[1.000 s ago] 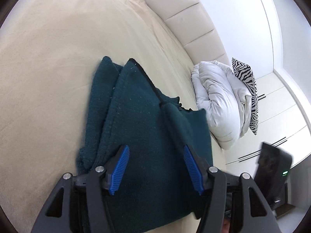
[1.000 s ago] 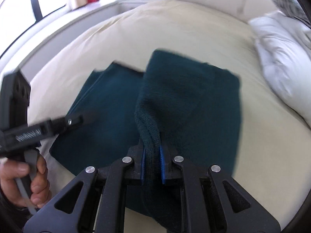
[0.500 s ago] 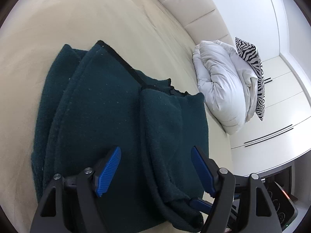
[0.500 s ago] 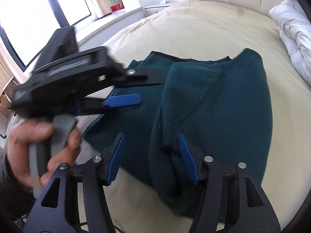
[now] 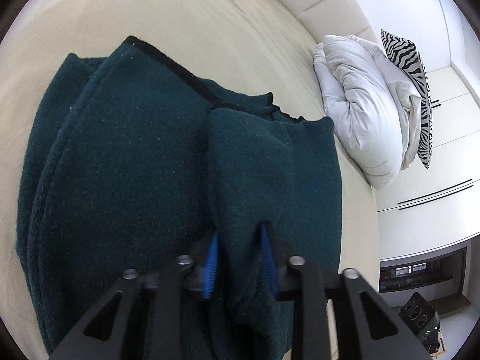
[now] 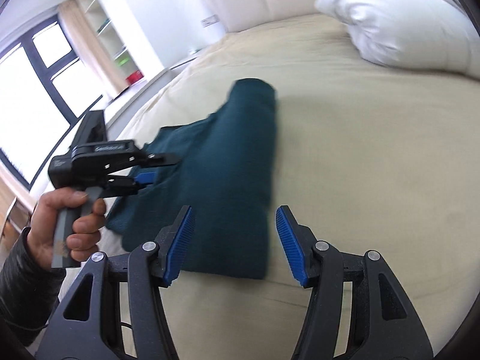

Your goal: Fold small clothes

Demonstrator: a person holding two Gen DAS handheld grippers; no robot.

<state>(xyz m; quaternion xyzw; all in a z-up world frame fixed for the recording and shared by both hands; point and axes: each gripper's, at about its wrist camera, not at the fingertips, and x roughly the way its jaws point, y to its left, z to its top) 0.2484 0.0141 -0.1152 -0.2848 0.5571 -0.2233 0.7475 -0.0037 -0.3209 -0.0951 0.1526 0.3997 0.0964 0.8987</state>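
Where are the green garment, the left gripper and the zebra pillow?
green garment [image 5: 126,156]: left wrist view, broad folded panel.
left gripper [image 5: 240,258]: left wrist view, between the blue pads, shut on a fold.
zebra pillow [image 5: 420,90]: left wrist view, striped face.

A cream bed [image 5: 180,15] carries a rumpled white duvet [image 5: 360,105] by a zebra-striped pillow [image 5: 417,90], with white cupboards [image 5: 426,186] and a window [image 6: 36,90] beyond.

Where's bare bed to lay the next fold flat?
Bare sheet lies between the green garment and white duvet, and past the garment's black-trimmed edge. Crowded where the left hand-held gripper pinches fabric.
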